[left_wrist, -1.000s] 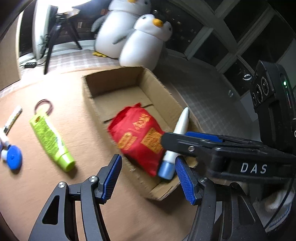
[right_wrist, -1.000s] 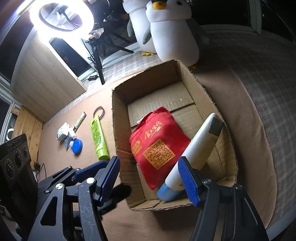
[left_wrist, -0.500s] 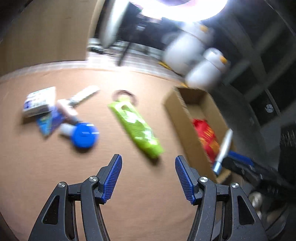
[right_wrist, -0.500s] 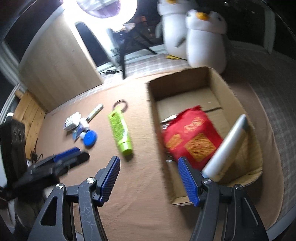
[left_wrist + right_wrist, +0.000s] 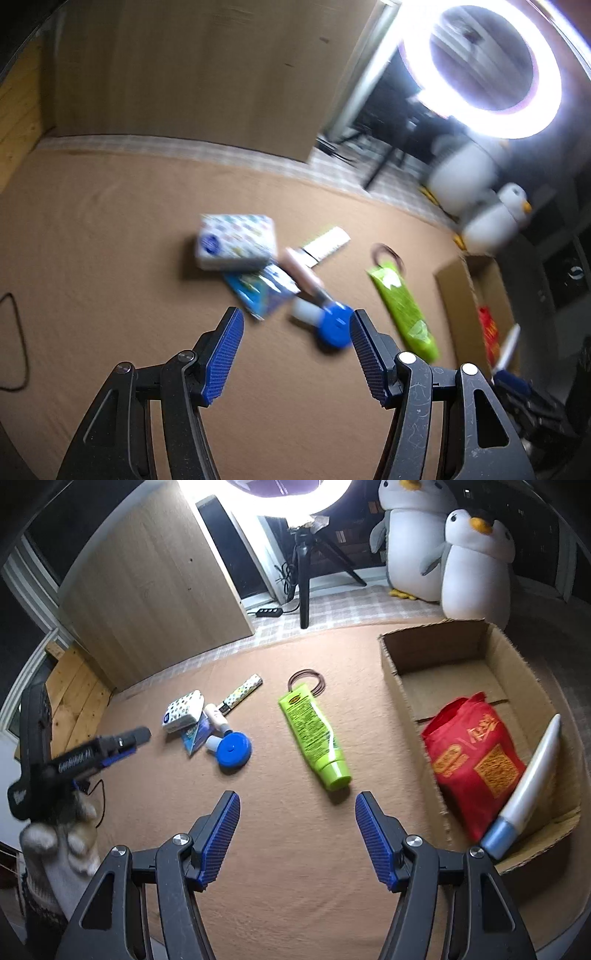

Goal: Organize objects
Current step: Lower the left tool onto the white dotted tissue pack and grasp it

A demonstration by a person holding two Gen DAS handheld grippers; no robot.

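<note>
A cardboard box (image 5: 391, 672) on the brown cloth holds a red packet (image 5: 472, 753) and a white tube with a blue cap (image 5: 532, 775). A green tube (image 5: 314, 731) lies left of the box, beside brown hair ties (image 5: 308, 679). Further left lie a blue round container (image 5: 232, 753), a patterned tissue pack (image 5: 184, 710), a blue sachet (image 5: 195, 734), a small pink-white bottle (image 5: 218, 716) and a patterned stick (image 5: 243, 690). My right gripper (image 5: 297, 834) is open and empty, in front of the green tube. My left gripper (image 5: 295, 354) is open and empty, near the blue container (image 5: 334, 328); it also shows in the right wrist view (image 5: 110, 744).
Two plush penguins (image 5: 476, 561) stand behind the box. A ring light on a tripod (image 5: 303, 561) and a wooden panel (image 5: 147, 587) stand at the back. A power strip (image 5: 269, 612) lies on the checked floor. A black cable (image 5: 14, 343) lies at the cloth's left.
Both grippers have swung left, away from the box. The left gripper now faces the small items at the left; the right gripper now faces the green tube. Both stay open.
</note>
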